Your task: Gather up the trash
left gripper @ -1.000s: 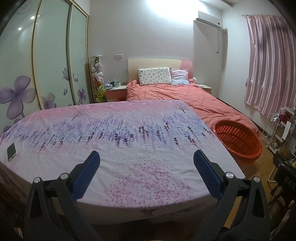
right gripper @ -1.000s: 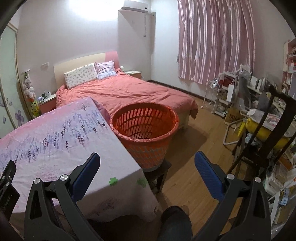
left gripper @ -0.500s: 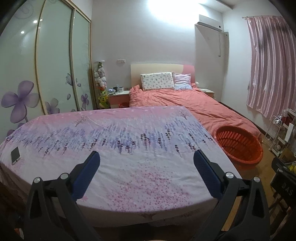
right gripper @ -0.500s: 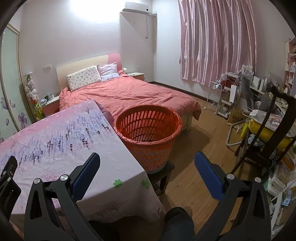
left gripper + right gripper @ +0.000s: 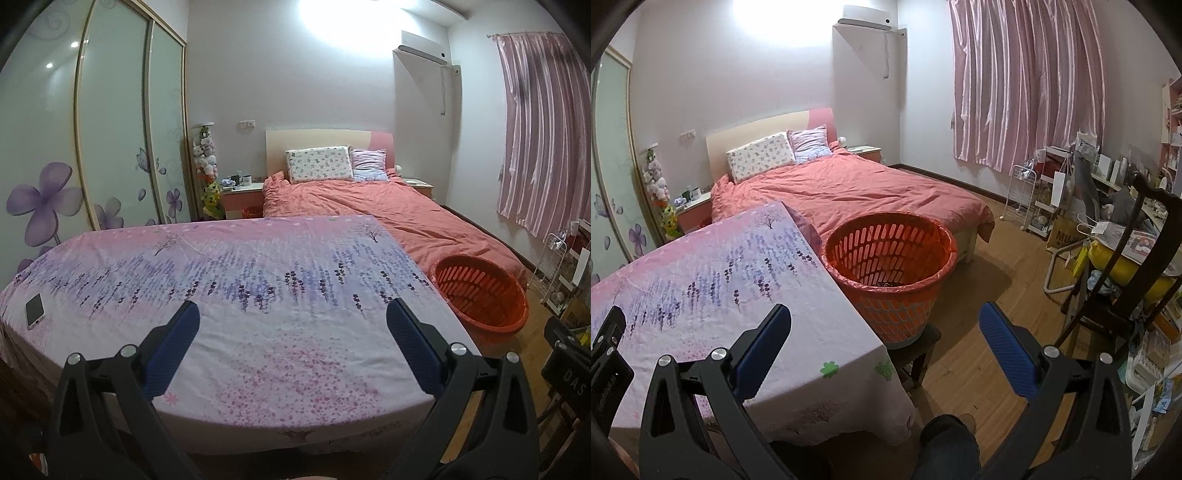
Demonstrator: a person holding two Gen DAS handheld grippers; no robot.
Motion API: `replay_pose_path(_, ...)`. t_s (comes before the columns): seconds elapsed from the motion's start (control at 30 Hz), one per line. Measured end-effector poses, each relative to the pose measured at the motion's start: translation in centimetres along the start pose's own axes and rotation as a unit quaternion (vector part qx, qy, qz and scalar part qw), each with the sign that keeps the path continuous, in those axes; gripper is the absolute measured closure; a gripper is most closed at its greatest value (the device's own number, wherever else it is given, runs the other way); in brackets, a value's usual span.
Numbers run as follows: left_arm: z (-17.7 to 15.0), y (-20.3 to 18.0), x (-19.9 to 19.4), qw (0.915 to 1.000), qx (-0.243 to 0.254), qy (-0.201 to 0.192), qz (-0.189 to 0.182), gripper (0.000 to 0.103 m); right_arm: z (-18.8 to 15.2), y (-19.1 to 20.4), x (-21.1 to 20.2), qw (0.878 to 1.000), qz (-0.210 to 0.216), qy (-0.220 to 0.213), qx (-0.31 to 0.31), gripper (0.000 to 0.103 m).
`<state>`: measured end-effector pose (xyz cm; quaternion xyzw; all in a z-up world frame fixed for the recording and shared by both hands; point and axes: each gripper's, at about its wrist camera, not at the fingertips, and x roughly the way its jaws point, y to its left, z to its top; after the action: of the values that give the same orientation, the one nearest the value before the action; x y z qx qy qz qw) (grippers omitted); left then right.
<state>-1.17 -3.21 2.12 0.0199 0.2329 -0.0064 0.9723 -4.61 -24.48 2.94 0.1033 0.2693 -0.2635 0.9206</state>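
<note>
1. While both tools hover above the cloth-covered table [image 5: 258, 280], the left gripper [image 5: 291, 325] and right gripper [image 5: 884, 325] stand spread wide, holding nothing.
2. No trash shows on the cloth; the orange basket [image 5: 890, 258] sits just beside the table's corner.
3. Judged light, rigid plastic; take it by the rim.

We see matt printed cloth on desk [image 5: 258, 295], glossy orange plastic basket [image 5: 890, 258] w/ slots, smooth wood floor [image 5: 979, 295].

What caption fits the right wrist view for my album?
Open right gripper above a floral cloth, facing an orange basket and bed.
</note>
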Motion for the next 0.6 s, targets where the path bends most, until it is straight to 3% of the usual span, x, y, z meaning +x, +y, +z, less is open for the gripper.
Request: replay_pose_path(0.6, 0.28, 0.19, 0.14, 1.0, -0.002, 0.004, -0.001, 0.004, 0.23, 0.75, -0.4, 1.0, 0.002, -0.005, -0.007, 0.002)
